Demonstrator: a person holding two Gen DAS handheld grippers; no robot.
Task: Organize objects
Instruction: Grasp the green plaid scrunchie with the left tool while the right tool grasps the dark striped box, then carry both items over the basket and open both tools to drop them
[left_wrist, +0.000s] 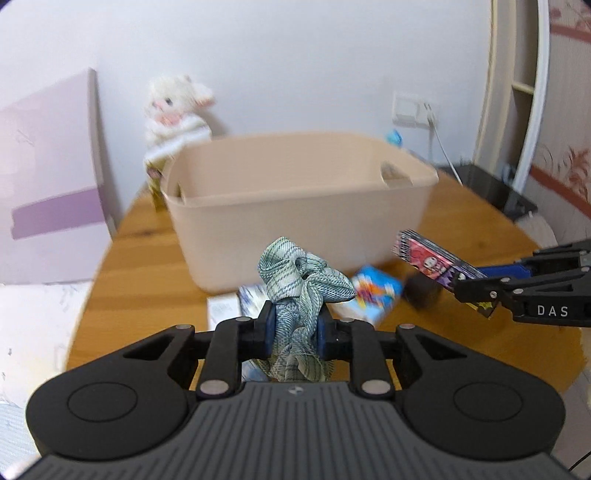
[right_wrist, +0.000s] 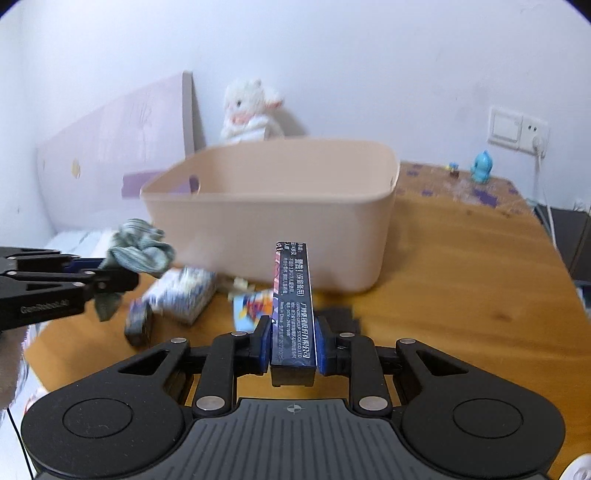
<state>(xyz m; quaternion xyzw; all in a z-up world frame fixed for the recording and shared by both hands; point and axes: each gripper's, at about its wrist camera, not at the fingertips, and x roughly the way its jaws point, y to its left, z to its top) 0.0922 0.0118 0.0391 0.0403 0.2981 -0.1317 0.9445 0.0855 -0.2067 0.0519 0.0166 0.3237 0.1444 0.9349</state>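
Left gripper (left_wrist: 295, 328) is pinching a green checked cloth (left_wrist: 299, 280) near its middle, loose ends bunching above and drooping below the pads. Right gripper (right_wrist: 293, 345) is clamping a flat dark box (right_wrist: 295, 295) across its thin sides, box sticking straight out ahead of the fingers. Both are hovering above the worktop (right_wrist: 461, 258), with the beige bin (right_wrist: 273, 218) sitting directly ahead of each. Cloth looks light and floppy, so it is going to sag and may snag the bin rim; gripping the bunched centre seems right. Box looks stiff and light, probably glossy, so it could pivot in the pads; a hold nearer its midpoint would be steadier. More small packs (right_wrist: 184, 291) are lying on the worktop below and ahead of the grippers, just in front of the bin. A plush toy (right_wrist: 251, 110) is sitting beyond the bin.
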